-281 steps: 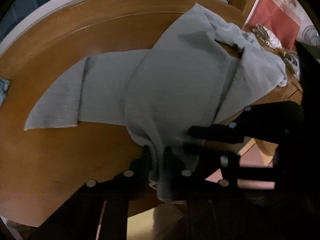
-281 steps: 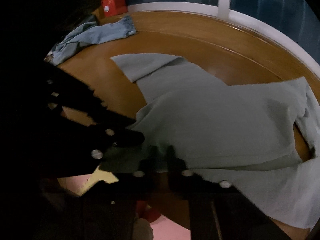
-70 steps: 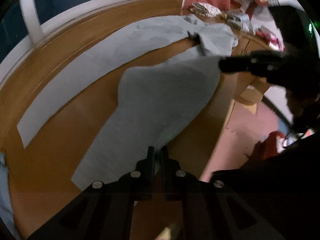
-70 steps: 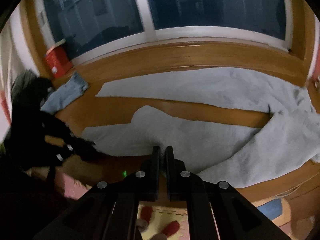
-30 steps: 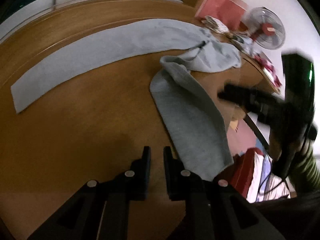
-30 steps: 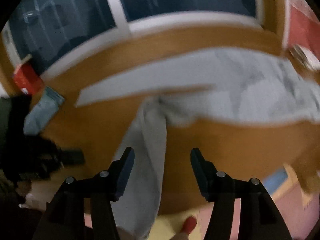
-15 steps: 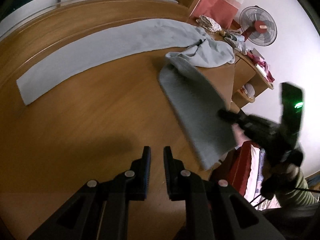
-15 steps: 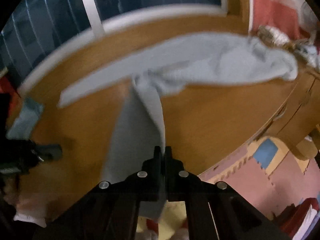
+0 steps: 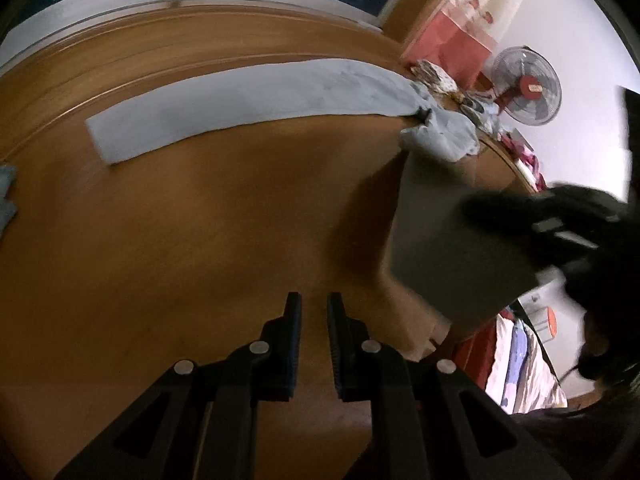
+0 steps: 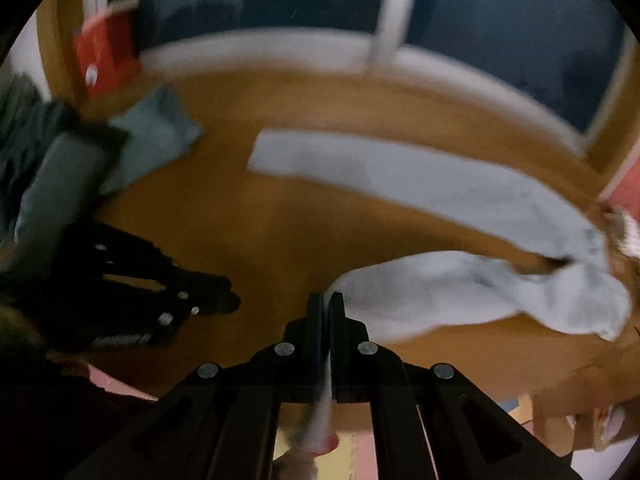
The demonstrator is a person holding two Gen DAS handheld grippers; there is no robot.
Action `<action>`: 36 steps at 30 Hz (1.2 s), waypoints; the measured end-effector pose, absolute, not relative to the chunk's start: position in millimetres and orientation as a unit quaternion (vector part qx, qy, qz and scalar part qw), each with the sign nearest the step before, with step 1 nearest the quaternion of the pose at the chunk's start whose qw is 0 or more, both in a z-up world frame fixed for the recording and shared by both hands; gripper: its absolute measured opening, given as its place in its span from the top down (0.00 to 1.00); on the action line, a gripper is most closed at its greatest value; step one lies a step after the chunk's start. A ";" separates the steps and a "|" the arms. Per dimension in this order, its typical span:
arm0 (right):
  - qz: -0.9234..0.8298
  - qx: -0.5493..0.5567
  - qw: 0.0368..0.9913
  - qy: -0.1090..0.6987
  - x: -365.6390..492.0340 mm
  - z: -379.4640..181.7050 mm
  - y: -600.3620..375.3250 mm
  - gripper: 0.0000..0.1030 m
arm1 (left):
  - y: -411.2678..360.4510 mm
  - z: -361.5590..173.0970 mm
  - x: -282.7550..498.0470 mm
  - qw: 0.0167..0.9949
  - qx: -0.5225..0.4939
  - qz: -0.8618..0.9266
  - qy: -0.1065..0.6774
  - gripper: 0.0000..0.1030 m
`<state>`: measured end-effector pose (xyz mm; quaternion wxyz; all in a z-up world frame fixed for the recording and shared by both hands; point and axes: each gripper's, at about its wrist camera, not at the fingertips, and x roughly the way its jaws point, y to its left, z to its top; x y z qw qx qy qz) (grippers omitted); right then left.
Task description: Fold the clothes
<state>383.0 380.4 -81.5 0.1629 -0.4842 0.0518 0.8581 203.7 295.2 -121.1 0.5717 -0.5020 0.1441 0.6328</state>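
Note:
Light grey trousers (image 9: 248,104) lie on the wooden table (image 9: 180,220). One leg stretches flat along the far side (image 10: 400,176). The other leg (image 10: 460,292) is lifted off the table, and my right gripper (image 10: 329,300) is shut on its hem. In the left wrist view that raised leg (image 9: 448,248) hangs at the right, with the right gripper (image 9: 520,216) dark and blurred in front of it. My left gripper (image 9: 313,312) hovers over bare wood near the front edge, jaws slightly apart, holding nothing. It shows at the left of the right wrist view (image 10: 216,300).
A blue denim garment (image 10: 156,132) and dark clothes (image 10: 36,140) lie at the table's left end, near a red box (image 10: 104,52). A fan (image 9: 528,88) and small clutter (image 9: 436,76) stand at the right end. Windows run behind the table.
My right gripper closed on the near trouser leg's hem and lifted it higher off the table. The left gripper stayed slightly apart and empty, drifting over the wood.

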 end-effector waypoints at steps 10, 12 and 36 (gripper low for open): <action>0.873 -0.431 0.127 0.190 364.3 -106.8 396.8 0.72 | 262.9 -121.3 176.7 0.530 -0.520 0.660 0.116 0.89; 0.879 -0.414 0.140 0.191 375.3 -97.9 399.4 0.66 | 265.6 -118.6 176.2 0.537 -0.517 0.657 0.115 0.89; 0.849 -0.355 0.251 0.300 555.2 -102.2 556.0 0.64 | 390.9 -114.6 262.5 0.543 -0.508 0.647 0.168 0.79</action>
